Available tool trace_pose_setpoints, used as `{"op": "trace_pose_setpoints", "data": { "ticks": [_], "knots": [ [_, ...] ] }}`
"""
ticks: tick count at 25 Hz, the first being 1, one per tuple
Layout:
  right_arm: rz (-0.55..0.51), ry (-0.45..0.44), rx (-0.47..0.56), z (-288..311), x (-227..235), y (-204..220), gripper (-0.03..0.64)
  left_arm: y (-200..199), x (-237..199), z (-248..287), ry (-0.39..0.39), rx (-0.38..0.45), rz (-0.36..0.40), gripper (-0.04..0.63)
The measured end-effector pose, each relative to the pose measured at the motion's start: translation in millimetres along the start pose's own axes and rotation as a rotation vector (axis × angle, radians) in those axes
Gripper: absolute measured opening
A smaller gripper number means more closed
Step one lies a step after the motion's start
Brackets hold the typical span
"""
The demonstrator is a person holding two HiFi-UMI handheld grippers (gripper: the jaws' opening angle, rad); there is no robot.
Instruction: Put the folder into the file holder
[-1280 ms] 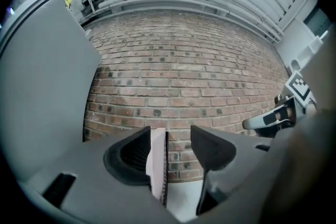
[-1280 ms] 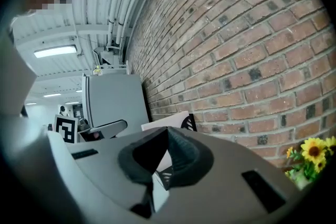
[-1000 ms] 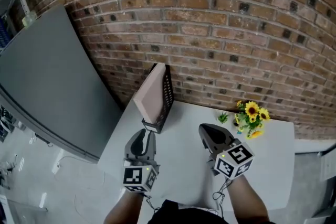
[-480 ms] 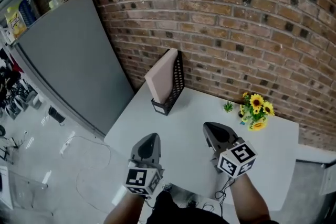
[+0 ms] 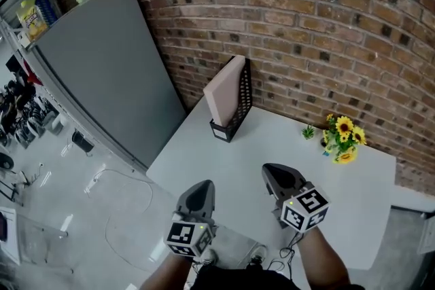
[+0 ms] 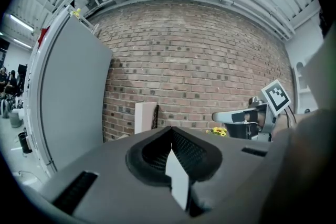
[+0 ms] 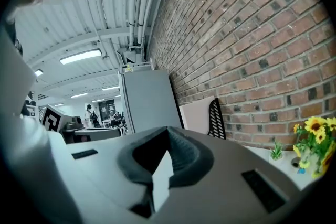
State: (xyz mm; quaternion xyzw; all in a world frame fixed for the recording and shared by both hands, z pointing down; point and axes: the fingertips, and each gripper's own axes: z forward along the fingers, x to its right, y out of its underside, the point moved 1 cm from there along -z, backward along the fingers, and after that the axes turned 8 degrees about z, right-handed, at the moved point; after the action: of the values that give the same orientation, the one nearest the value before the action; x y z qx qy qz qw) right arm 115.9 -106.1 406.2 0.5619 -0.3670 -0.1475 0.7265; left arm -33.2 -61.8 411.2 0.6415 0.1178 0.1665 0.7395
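A pale pink folder [image 5: 225, 90] stands inside the black mesh file holder [image 5: 236, 115] at the table's far left, against the brick wall. It also shows as the folder [image 6: 144, 117] in the left gripper view and the folder [image 7: 196, 115] beside the holder [image 7: 216, 119] in the right gripper view. My left gripper [image 5: 198, 195] hangs off the table's near left edge, jaws shut and empty. My right gripper [image 5: 280, 176] is over the near middle of the table, shut with nothing in it. Both are well clear of the holder.
A small pot of yellow sunflowers [image 5: 342, 140] sits at the table's [image 5: 251, 159] far right by the wall. A tall grey panel [image 5: 102, 71] stands left of the table. The floor [image 5: 81, 207] lies below on the left, with cables trailing.
The left gripper has drawn back from the file holder toward the table's near edge and its jaws have closed. The head view has pulled back and shifted. The right gripper has barely moved.
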Motion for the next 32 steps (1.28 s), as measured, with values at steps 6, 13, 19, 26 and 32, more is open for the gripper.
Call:
{"op": "trace_pose_setpoints", "data": {
  "ticks": [6,13,19,26,32],
  "knots": [
    [-0.003,0.032,-0.027,14.3,-26.2,20.3,0.003,12.8,-19.4,-13.7,0.059,-0.007,-0.037,0.006],
    [0.0,0.131,-0.019,21.0,-51.3,34.4,0.003,22.0,-39.9,-24.4,0.164,0.007,-0.047,0.006],
    [-0.009,0.208,-0.009,22.7,-80.5,43.8,0.003,23.9,-58.3,-38.4,0.242,0.027,-0.059,0.006],
    [-0.006,0.282,0.009,20.5,-104.0,52.6,0.003,27.1,-70.5,-52.8,0.316,0.033,-0.056,0.006],
    [0.006,0.324,0.029,18.4,-115.5,60.5,0.003,31.8,-75.4,-59.9,0.361,0.028,-0.047,0.006]
  ]
}}
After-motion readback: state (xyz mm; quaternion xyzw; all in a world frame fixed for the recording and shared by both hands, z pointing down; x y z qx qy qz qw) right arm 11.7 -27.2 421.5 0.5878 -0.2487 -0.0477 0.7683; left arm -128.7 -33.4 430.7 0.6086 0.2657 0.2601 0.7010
